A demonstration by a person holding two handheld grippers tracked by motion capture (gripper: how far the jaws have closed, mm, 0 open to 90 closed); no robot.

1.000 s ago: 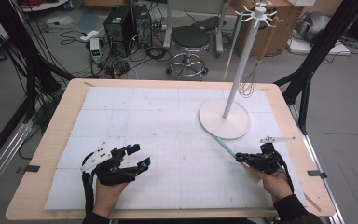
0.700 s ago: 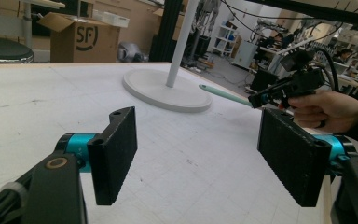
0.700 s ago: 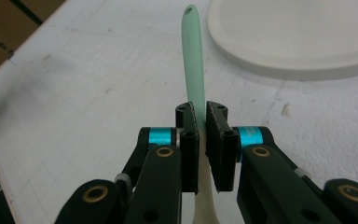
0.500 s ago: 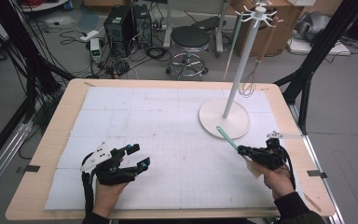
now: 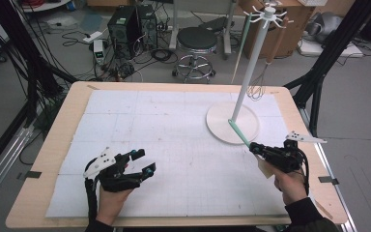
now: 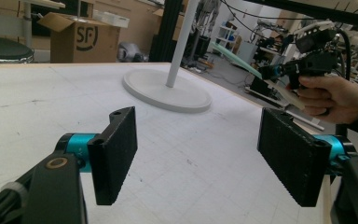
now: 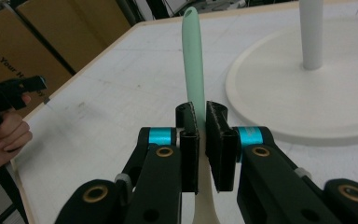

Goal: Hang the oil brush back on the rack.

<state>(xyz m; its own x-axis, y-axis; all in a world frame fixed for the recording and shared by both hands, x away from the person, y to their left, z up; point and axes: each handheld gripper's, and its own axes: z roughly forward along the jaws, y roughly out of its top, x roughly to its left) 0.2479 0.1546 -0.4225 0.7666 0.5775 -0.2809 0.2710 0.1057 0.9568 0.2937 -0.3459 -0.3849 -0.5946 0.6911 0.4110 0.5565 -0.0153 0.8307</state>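
Note:
My right gripper (image 5: pixel 257 150) (image 7: pixel 201 116) is shut on a long utensil (image 5: pixel 239 133) (image 7: pixel 193 60) with a mint-green front part and a beige rear part. The green end points up and away, with its tip over the near edge of the white round stand base (image 5: pixel 222 126) (image 7: pixel 279 93). A white pole (image 5: pixel 251 67) rises from that base to a ring of hooks. My left gripper (image 5: pixel 142 162) (image 6: pixel 198 158) rests low at the table's front left, open, with nothing between its pads. The left gripper view also shows the right gripper (image 6: pixel 279 70) holding the utensil (image 6: pixel 235 56) beside the base (image 6: pixel 168 93).
A whisk (image 5: pixel 257 89) and a green-handled utensil (image 5: pixel 241 46) hang from the stand's hooks. A white mat (image 5: pixel 174 125) covers the wooden table. A stool (image 5: pixel 198 41), a computer case and cables stand on the floor beyond the far edge.
My right gripper has carried the utensil a little farther from me toward the stand, so its green tip now reaches the base's edge. The left gripper has stayed still.

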